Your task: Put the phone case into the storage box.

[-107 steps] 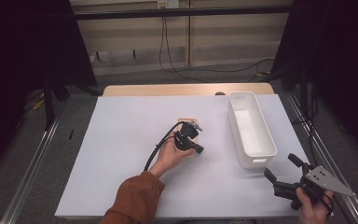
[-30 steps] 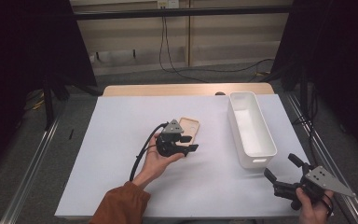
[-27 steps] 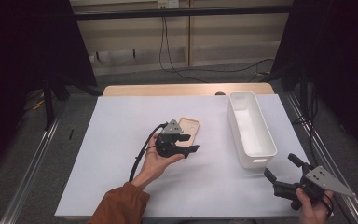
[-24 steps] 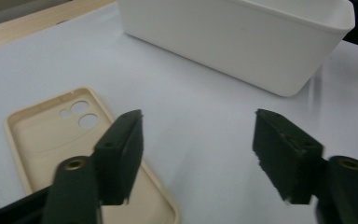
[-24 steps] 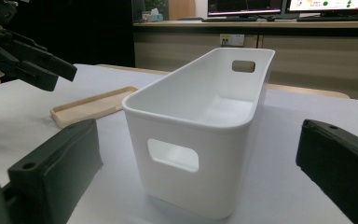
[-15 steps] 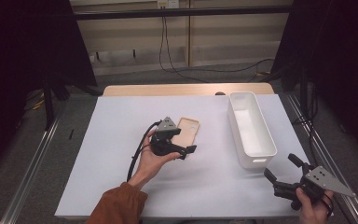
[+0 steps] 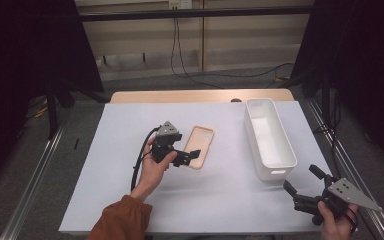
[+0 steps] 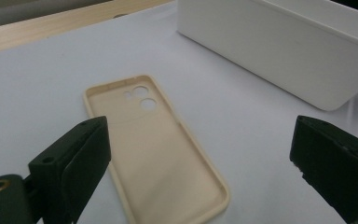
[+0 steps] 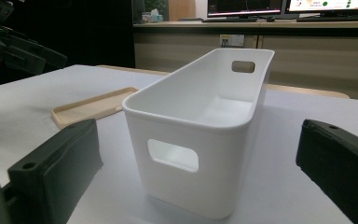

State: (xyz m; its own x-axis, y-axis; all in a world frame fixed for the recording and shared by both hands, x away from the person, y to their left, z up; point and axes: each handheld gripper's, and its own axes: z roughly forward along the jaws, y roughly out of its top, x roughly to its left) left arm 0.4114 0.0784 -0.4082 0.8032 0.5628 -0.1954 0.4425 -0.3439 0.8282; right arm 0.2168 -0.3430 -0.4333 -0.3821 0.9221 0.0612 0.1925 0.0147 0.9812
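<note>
A white bin (image 7: pixel 270 137) (long, with cut-out handles at its ends) stands on the right of the white-covered counter (image 7: pixel 105 165). Cables (image 7: pixel 190 60) trail across the floor beyond.

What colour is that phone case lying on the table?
Pale beige; the phone case shows best in the left gripper view.

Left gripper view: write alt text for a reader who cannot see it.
A beige phone case lies hollow side up on the white table, between the open left hand-held gripper jaws. A white bin stands beyond it.
</note>
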